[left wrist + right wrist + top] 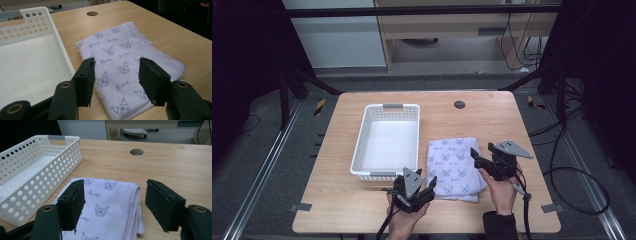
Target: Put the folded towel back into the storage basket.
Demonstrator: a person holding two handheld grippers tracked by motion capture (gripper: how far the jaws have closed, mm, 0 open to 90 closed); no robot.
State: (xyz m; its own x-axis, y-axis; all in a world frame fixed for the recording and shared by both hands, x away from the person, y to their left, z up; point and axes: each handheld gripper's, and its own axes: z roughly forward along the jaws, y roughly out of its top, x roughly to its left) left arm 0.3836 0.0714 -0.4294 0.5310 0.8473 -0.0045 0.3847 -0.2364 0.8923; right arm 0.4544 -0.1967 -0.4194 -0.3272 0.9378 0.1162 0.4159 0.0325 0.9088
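STEP: we judge pre-grasp | left gripper and right gripper: jaws wide apart, empty | towel: folded, between them, beside basket | NEXT: lower, pinch edges.
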